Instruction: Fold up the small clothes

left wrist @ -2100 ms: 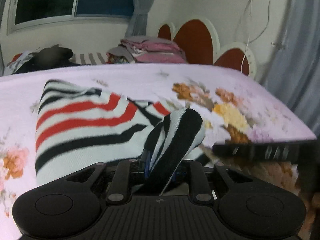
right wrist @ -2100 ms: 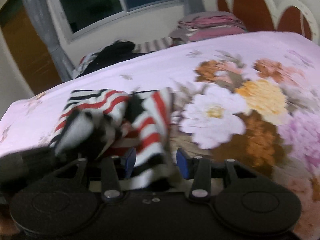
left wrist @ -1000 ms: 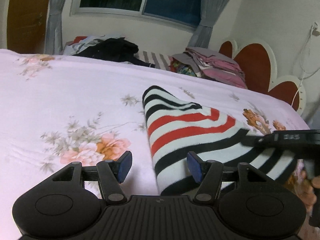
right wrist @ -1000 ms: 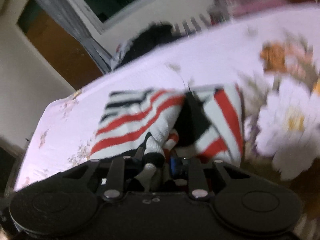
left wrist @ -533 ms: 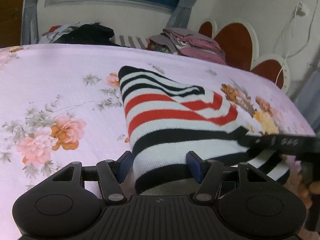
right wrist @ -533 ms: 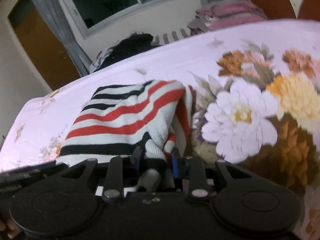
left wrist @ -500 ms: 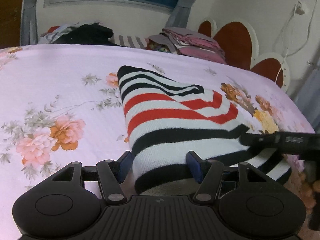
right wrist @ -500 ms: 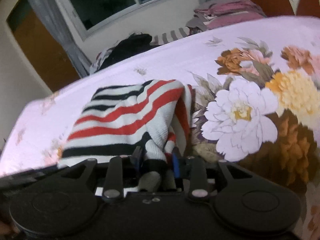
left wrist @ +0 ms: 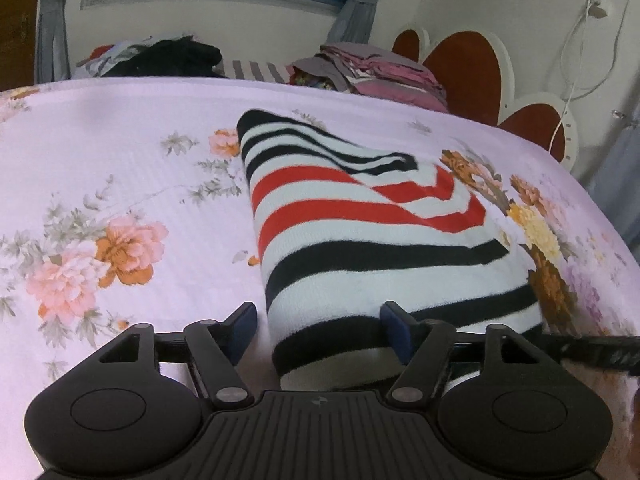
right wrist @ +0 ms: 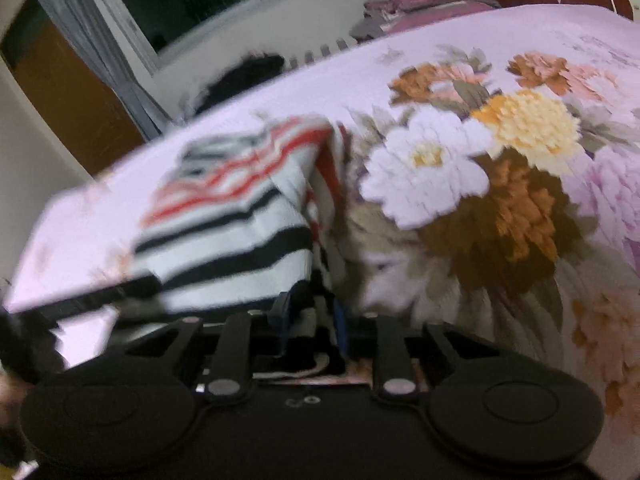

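Note:
A knit sweater (left wrist: 360, 240) with white, black and red stripes lies folded on the floral bed sheet (left wrist: 120, 140). My left gripper (left wrist: 318, 326) straddles its near hem. Its jaws are opening: the left pad stands clear of the cloth and the right pad lies over it. In the blurred right wrist view the sweater (right wrist: 232, 240) fills the left middle. My right gripper (right wrist: 312, 316) is at its near right corner, jaws closing, with dark cloth pinched between the narrow pads. The right gripper also shows as a black bar (left wrist: 600, 350) at the sweater's right edge.
A stack of folded pink and grey clothes (left wrist: 384, 72) and a dark heap of garments (left wrist: 172, 58) lie beyond the bed's far edge. A red and white headboard (left wrist: 468, 68) with a hanging white cable (left wrist: 576, 72) stands at the right. Bare sheet spreads left of the sweater.
The left gripper let go of a striped sleeve, swung to the sweater's near hem and spread its jaws wider. The right gripper drew toward the near right corner, still holding cloth.

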`<action>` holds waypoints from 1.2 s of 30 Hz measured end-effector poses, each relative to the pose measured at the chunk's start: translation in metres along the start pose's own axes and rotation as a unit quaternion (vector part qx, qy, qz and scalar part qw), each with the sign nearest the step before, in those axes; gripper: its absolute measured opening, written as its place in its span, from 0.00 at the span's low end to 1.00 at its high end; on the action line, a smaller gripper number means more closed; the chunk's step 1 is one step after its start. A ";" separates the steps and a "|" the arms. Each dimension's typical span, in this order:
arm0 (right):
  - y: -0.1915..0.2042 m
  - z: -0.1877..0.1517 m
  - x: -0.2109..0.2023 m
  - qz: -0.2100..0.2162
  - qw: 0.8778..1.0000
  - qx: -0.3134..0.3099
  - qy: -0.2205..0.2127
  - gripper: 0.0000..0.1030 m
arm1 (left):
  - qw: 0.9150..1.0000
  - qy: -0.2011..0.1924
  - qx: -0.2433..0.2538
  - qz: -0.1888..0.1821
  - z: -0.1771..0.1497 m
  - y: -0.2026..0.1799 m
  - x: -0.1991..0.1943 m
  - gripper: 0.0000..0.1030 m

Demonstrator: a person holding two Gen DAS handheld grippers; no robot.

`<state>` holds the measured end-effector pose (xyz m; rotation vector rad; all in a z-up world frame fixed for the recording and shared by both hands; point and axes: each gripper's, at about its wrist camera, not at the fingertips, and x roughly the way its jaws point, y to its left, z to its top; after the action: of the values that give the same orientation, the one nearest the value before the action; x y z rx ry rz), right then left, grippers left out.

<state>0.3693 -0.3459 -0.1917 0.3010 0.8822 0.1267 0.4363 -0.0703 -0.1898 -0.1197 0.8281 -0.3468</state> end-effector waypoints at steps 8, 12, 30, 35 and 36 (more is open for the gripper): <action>0.007 0.017 -0.017 -0.001 1.000 -0.010 -0.017 0.32 | 1.000 -0.002 -0.004 0.003 0.008 -0.002 -0.009 0.70; 0.014 0.043 -0.021 0.007 0.999 -0.013 -0.045 0.39 | 1.000 -0.019 -0.007 0.002 0.021 -0.003 -0.017 0.70; 0.019 0.080 0.052 -0.029 1.000 -0.007 -0.009 0.29 | 0.999 0.001 -0.027 0.037 0.051 -0.001 0.036 0.71; 0.015 0.098 0.042 -0.002 0.999 0.025 -0.036 0.40 | 0.997 -0.008 -0.064 0.036 0.068 0.010 0.036 0.71; 0.012 0.104 0.045 0.000 0.999 0.034 -0.036 0.41 | 0.997 -0.007 -0.068 0.037 0.070 0.013 0.040 0.71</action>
<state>0.4789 -0.3451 -0.1594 0.3664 0.8170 0.0866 0.5165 -0.0745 -0.1733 -0.2177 0.8404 -0.2191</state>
